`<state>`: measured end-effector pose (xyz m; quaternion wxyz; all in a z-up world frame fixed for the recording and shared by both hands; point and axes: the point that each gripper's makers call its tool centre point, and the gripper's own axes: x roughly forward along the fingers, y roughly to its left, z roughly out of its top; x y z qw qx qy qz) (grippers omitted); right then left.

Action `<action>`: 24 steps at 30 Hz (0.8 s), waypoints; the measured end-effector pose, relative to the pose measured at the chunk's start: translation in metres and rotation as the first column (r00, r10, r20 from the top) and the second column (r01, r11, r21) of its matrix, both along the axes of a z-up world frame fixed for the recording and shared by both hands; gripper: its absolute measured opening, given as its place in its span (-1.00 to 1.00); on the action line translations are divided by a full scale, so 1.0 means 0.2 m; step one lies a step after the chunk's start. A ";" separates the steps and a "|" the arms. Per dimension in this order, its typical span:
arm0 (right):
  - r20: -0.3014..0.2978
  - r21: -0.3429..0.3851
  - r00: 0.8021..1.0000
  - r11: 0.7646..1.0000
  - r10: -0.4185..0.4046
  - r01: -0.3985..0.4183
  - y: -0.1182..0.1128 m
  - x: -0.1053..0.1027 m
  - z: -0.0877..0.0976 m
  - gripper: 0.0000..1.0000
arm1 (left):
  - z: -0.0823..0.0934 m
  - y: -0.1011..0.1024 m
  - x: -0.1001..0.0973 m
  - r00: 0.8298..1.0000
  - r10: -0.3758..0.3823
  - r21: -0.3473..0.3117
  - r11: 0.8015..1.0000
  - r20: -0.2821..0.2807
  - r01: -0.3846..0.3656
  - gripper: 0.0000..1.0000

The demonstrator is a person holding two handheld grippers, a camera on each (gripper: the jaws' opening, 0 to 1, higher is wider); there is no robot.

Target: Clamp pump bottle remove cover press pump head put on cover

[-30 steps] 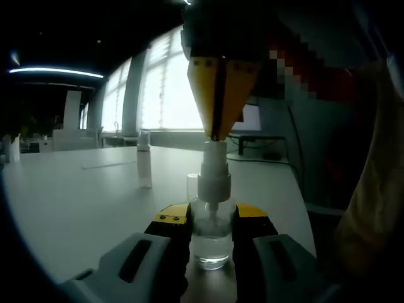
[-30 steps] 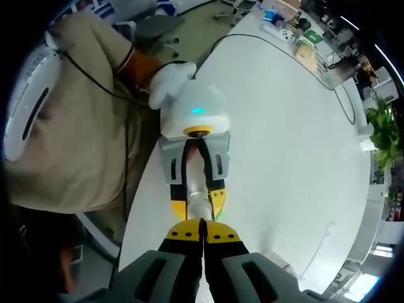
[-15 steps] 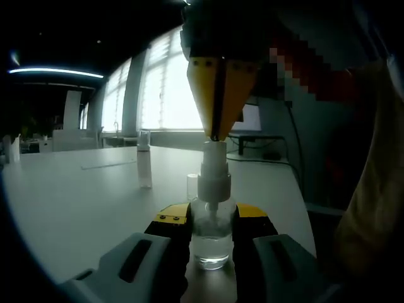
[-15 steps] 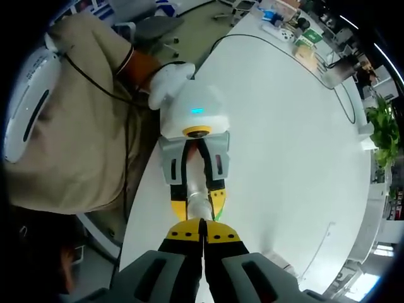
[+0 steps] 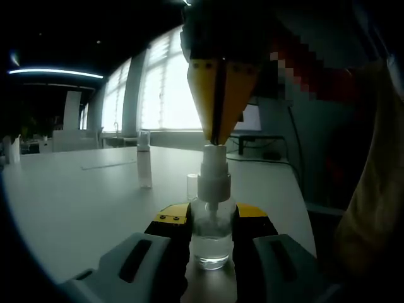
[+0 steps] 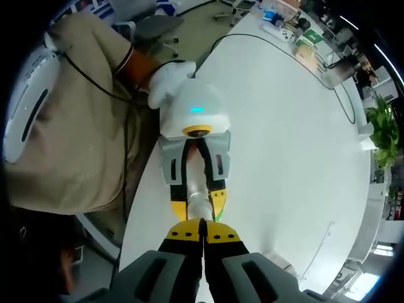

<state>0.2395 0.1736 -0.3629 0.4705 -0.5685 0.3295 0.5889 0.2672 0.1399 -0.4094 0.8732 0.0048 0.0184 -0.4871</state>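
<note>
A broad white table [image 5: 76,202] carries everything, stretching away toward bright windows in the left gripper view and curving off toward distant clutter in the right gripper view; a person in a tan top sits at its edge, one white-gloved hand [image 6: 169,79] behind the left tool. The left gripper [image 5: 211,222] is clamped on the pump bottle [image 5: 211,243], its yellow-tipped jaws pressing either side of the clear body, which stands upright on the table near the edge; the right gripper [image 5: 216,136] comes down from above with its jaws together and holding nothing, the tips touching the top of the white pump head [image 5: 213,167] (whether they are bearing down or only resting there I cannot tell). Seen from the right gripper view, the right gripper [image 6: 202,233] points straight down over the bottle between the left gripper's [image 6: 197,199] jaws. A small clear cover [image 5: 192,187] stands on the table just behind the bottle, off the pump; a second slim spray bottle [image 5: 144,167] stands farther back, well apart.

By my reading, clamping is done and the cover is off; the pressing step is in hand; what is left is lifting away, picking up the cover and seating it back over the pump head.
</note>
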 end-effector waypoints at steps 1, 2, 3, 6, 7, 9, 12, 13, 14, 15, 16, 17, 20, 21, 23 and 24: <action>-0.003 0.001 1.000 1.000 -0.002 0.002 0.00 0.00 0.00 -1.00 | 0.00 0.00 0.00 1.000 0.000 0.001 1.000 0.001 0.000 -0.68; -0.007 0.002 1.000 1.000 -0.002 0.002 0.00 0.00 0.00 -1.00 | 0.00 0.00 0.00 1.000 0.000 0.001 1.000 0.001 0.000 -0.68; -0.015 0.004 1.000 1.000 -0.008 0.008 0.00 0.00 -0.01 -1.00 | 0.00 0.00 0.00 1.000 0.000 0.001 1.000 0.001 0.000 -0.68; -0.027 0.012 1.000 1.000 -0.016 0.016 0.00 0.00 -0.01 -1.00 | 0.00 0.00 0.00 1.000 0.000 0.002 1.000 0.002 0.000 -0.68; -0.032 0.016 0.999 1.000 -0.016 0.016 -0.01 0.00 -0.02 -1.00 | 0.00 -0.01 -0.01 1.000 0.000 0.002 1.000 0.003 0.000 -0.68; -0.040 0.023 0.999 0.999 -0.028 0.029 -0.01 0.00 -0.01 -1.00 | 0.00 -0.01 -0.01 1.000 0.000 0.002 1.000 0.002 0.000 -0.68; -0.042 0.028 0.999 0.999 -0.028 0.029 0.00 0.00 -0.02 -1.00 | 0.00 0.00 -0.01 1.000 0.000 0.003 1.000 0.003 0.000 -0.68; -0.042 0.029 0.999 0.999 -0.027 0.028 0.00 0.00 -0.02 -1.00 | 0.00 0.00 -0.01 1.000 0.000 0.002 1.000 0.002 0.000 -0.68; -0.041 0.028 0.999 0.999 -0.026 0.028 0.00 0.00 -0.02 -1.00 | 0.00 0.00 0.00 1.000 0.000 0.003 1.000 0.003 0.000 -0.68; -0.040 0.027 0.999 0.999 -0.024 0.026 0.00 0.00 -0.02 -1.00 | 0.00 0.00 0.00 1.000 0.001 0.003 1.000 0.003 -0.001 -0.68; -0.038 0.025 0.999 0.999 -0.022 0.023 0.00 0.00 -0.02 -1.00 | 0.00 0.00 0.00 1.000 0.001 0.003 1.000 0.003 -0.001 -0.68; -0.037 0.023 0.999 0.999 -0.021 0.021 0.00 0.00 -0.02 -1.00 | 0.00 0.00 0.00 1.000 0.001 0.002 1.000 0.002 -0.001 -0.68; -0.032 0.016 0.999 1.000 -0.015 0.015 0.00 0.00 -0.02 -1.00 | 0.00 0.00 0.00 1.000 0.001 0.002 1.000 0.003 -0.001 -0.68; -0.032 0.015 0.999 1.000 -0.017 0.017 0.00 0.00 -0.02 -1.00 | 0.00 0.00 0.00 1.000 0.001 0.002 1.000 0.002 -0.001 -0.68; -0.032 0.017 0.999 1.000 -0.016 0.017 0.00 0.00 -0.01 -1.00 | 0.00 0.00 0.00 1.000 0.001 0.002 1.000 0.002 -0.001 -0.68; -0.032 0.018 0.999 1.000 -0.015 0.016 0.00 0.00 -0.01 -1.00 | 0.00 0.00 0.00 1.000 0.001 0.002 1.000 0.002 -0.001 -0.68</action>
